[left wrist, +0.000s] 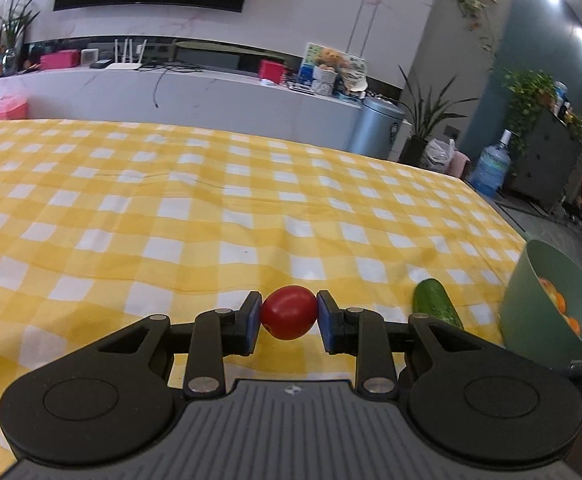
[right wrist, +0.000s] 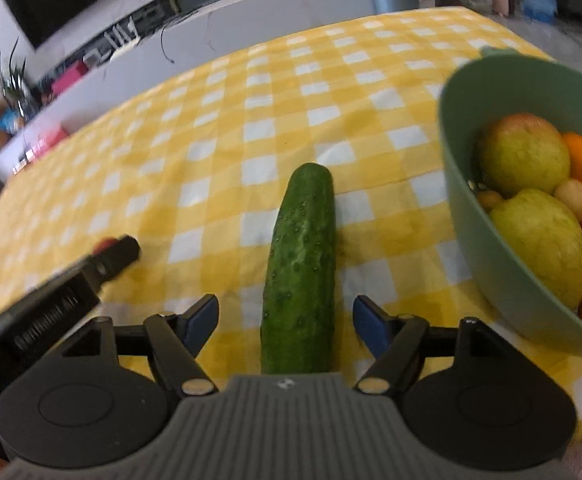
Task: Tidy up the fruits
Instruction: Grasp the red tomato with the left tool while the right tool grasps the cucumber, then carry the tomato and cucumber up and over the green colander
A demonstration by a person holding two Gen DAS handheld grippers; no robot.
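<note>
our left gripper [left wrist: 289, 320] pinches a cherry tomato [left wrist: 289, 312] between its blue pads. our right gripper [right wrist: 285, 322] is spread, the cucumber [right wrist: 301, 268] lying untouched between its fingers, the green fruit bowl [right wrist: 487, 248] to its right.

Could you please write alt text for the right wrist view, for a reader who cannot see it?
The right gripper stands open astride a cucumber lying on a yellow checked tablecloth, pads clear of it. A green bowl of fruit sits right; the left gripper enters left.
</note>
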